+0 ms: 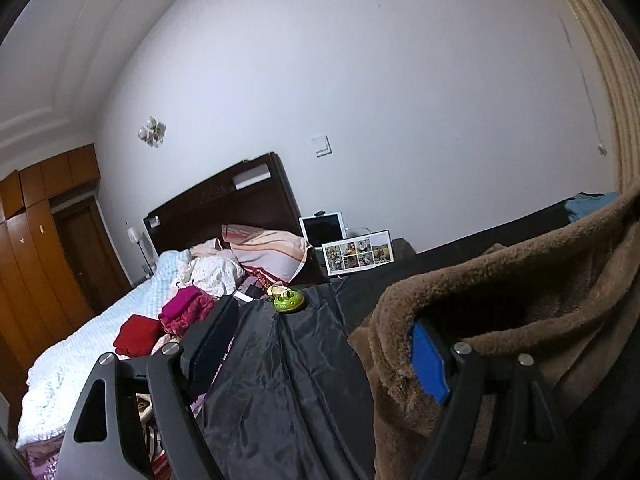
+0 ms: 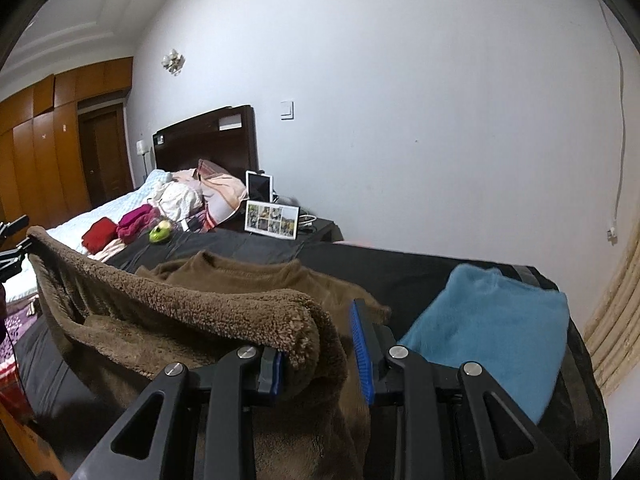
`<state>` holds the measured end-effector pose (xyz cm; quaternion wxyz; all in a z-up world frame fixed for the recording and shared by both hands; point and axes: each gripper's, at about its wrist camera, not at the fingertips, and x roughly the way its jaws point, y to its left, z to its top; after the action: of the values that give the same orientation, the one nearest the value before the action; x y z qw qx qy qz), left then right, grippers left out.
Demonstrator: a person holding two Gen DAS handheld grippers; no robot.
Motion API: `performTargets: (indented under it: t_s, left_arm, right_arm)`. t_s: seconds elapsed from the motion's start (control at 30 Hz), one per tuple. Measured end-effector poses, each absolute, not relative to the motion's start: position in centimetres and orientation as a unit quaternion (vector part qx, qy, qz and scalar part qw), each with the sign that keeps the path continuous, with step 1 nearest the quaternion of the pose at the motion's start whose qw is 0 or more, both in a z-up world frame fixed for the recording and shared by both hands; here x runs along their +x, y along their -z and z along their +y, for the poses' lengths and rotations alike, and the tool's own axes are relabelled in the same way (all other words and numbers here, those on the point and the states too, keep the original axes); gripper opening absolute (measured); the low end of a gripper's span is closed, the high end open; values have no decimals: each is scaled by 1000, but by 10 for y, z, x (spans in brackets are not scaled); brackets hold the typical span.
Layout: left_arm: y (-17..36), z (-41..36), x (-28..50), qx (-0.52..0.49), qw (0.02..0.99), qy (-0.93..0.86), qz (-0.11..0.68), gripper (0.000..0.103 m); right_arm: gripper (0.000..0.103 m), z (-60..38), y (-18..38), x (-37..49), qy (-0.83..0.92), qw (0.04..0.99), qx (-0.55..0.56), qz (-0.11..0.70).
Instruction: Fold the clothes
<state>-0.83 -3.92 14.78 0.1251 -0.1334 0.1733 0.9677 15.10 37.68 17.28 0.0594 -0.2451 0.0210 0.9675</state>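
Nearest the lens, the right claw (image 2: 320, 354) is standing with its jaws apart, a fold of the brown fleece garment (image 2: 192, 304) draped over its left pad and sagging into the gap rather than being pinched. The left claw (image 1: 316, 344) is gaping wide too, the fleece lapping its blue right pad (image 1: 430, 364); whether anything there is truly gripping the cloth cannot be told from this angle. Between the two claws the garment's upper edge is hanging lifted and stretched, its body trailing onto the black-covered worktop (image 2: 400, 268). Just beside it on the right, a folded blue sweater (image 2: 492, 320) is lying flat. Further back, a green toy (image 1: 287, 300) is sitting on the black cover, with red (image 1: 138, 334) and magenta clothes (image 1: 186, 308) lying on the white bed (image 1: 64, 372), and a photo frame (image 1: 358, 252) is standing near the wall.

The risk now appears to be slippage: with neither claw clamped, the heavy fleece could slide off a pad and collapse, spoiling the fold, or swing across and ruffle the finished blue sweater.
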Motion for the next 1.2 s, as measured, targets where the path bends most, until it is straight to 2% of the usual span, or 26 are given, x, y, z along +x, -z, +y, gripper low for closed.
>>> performTargets:
  t_s: [0.43,0.77,1.13,1.2]
  left_arm:
    - [-125,3,-139,-210,130,-955,166,83]
    - [-64,36,-217,-284,136,-934,169,83]
    - [-1,61,-258,-359,143,-904,185,87]
    - [7,62,-259,-371,151,-897,187,87]
  right_arm:
    - [29,415,-148,19,-950,86,-295,56]
    - [29,441,-90,-49,-926,90,-358,77]
    - [30,450,-38,-84,-898,77,-423,91]
    - [40,454,-34,-85,-895,65,-428,107]
